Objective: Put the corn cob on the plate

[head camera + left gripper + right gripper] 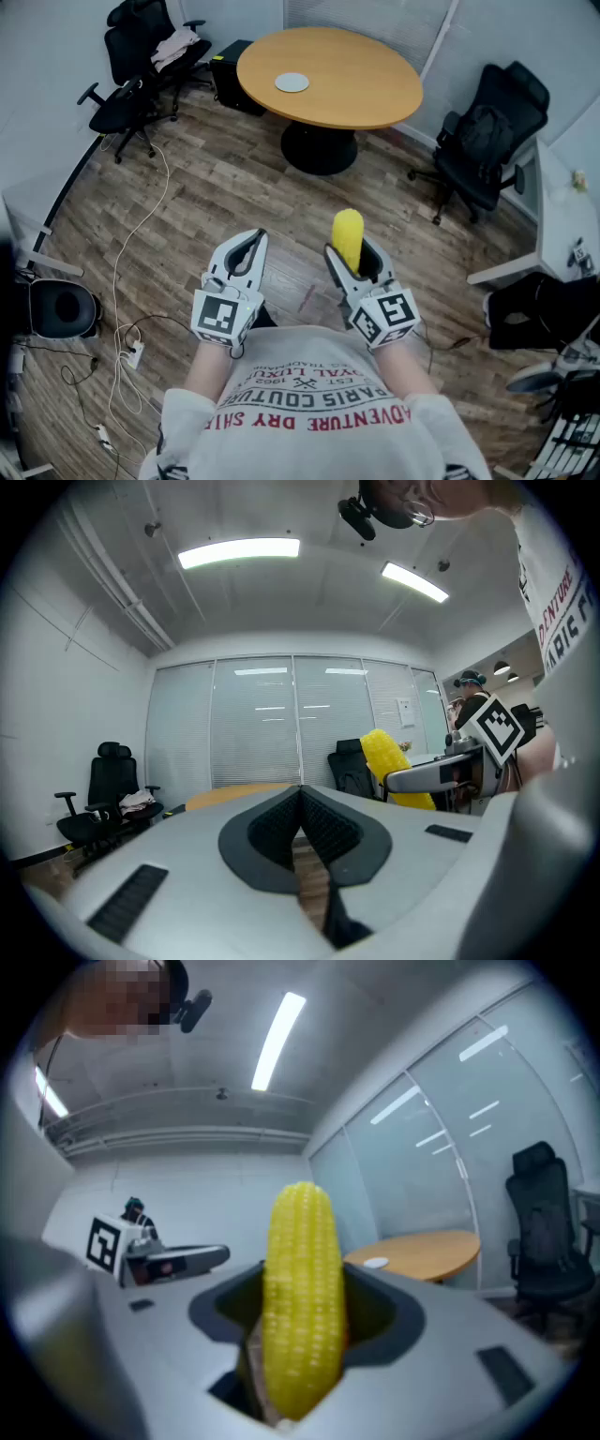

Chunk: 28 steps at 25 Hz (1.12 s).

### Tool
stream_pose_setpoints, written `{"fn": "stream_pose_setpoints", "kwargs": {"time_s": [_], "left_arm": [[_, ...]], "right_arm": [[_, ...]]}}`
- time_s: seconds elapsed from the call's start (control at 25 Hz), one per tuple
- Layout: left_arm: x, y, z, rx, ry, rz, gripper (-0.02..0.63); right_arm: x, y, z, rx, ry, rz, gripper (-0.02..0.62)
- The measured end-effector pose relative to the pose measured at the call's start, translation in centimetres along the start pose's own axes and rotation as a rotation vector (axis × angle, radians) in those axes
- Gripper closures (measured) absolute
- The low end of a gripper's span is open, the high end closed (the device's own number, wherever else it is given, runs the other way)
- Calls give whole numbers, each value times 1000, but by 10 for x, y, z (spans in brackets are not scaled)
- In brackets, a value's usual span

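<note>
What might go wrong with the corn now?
The corn sticks out far past the right gripper, so it might tip or slip out on the way. The plate is small and sits well in on the table, so the corn may roll off it.

Wood-plank floor (216, 197); smooth wooden table (356, 89); bumpy, glossy corn cob (348, 236).

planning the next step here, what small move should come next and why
Probably carry the right gripper forward toward the table: it already clamps the corn cob, and the plate sits on that table well ahead, seemingly out of reach.
</note>
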<state>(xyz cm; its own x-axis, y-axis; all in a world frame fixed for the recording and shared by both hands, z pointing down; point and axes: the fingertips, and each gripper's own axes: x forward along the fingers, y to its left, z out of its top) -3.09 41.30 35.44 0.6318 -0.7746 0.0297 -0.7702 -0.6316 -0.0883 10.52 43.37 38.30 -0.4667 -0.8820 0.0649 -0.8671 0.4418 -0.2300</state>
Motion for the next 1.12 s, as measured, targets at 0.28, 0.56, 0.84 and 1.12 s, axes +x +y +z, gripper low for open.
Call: {"fn": "stream_pose_setpoints", "kwargs": {"time_s": [0.28,0.56,0.84,1.12], "left_arm": [[-7,-1,-2,-27,8,6,574],[-10,0,-8,-34,19,5,572],[-9,13,-13,-16,15,-1,573],[7,48,-22,-74,25,-8,574]], "right_arm": [[-1,6,-5,-16,11,0,328],[-3,5,-9,-9,15,-38,328],[8,8,-11,2,14,-42,328],[47,6,-14,-10,39,-66,329]]}}
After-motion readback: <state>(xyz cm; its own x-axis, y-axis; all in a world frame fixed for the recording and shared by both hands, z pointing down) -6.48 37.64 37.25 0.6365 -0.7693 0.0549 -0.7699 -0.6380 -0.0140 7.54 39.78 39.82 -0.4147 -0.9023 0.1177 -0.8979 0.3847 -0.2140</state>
